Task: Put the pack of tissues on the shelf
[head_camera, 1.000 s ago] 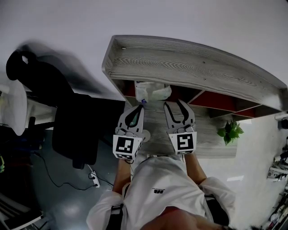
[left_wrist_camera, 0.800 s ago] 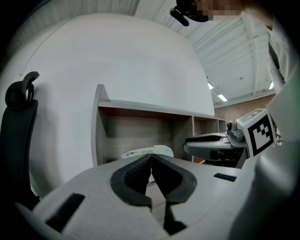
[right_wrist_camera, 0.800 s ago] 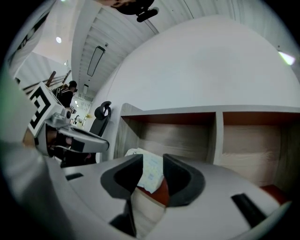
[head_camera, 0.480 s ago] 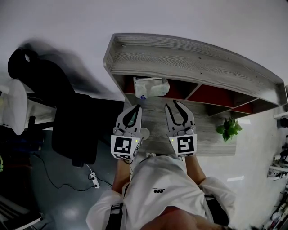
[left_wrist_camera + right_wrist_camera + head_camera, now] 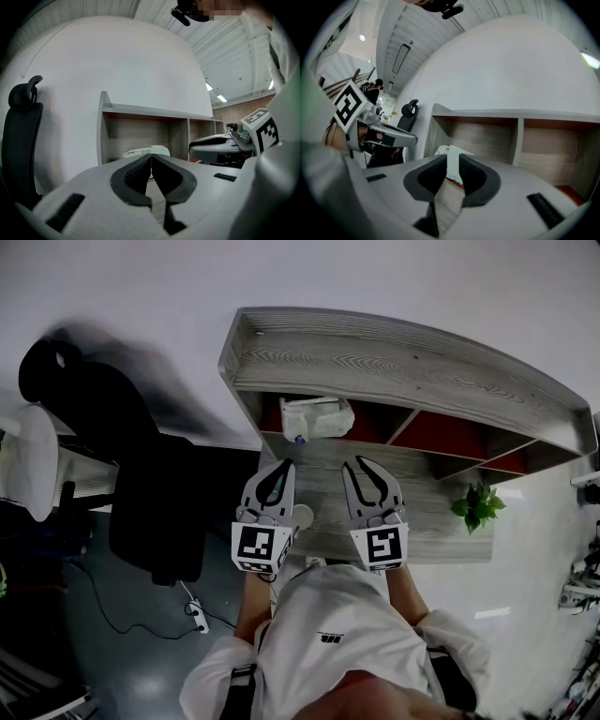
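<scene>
The pack of tissues (image 5: 316,417), white and soft, lies in the leftmost compartment of the grey wooden shelf (image 5: 394,362). Both grippers hover over the desk in front of it, clear of the pack. My left gripper (image 5: 284,465) is shut with nothing in it; in the left gripper view its jaws (image 5: 151,157) meet, and the pack (image 5: 140,152) shows just above them. My right gripper (image 5: 361,463) has just been closing. A narrow gap remains between its jaws (image 5: 452,159), and nothing is between them. The pack (image 5: 443,150) sits well beyond them in the shelf (image 5: 515,115).
A black office chair (image 5: 141,484) stands left of the desk (image 5: 431,512). A small green plant (image 5: 478,512) sits on the desk at the right. A power strip (image 5: 195,612) lies on the floor. The shelf's other compartments have red backs.
My right gripper has drawn back from the shelf and its jaws have narrowed from wide open. The pack stays in the left compartment. The left gripper has hardly moved.
</scene>
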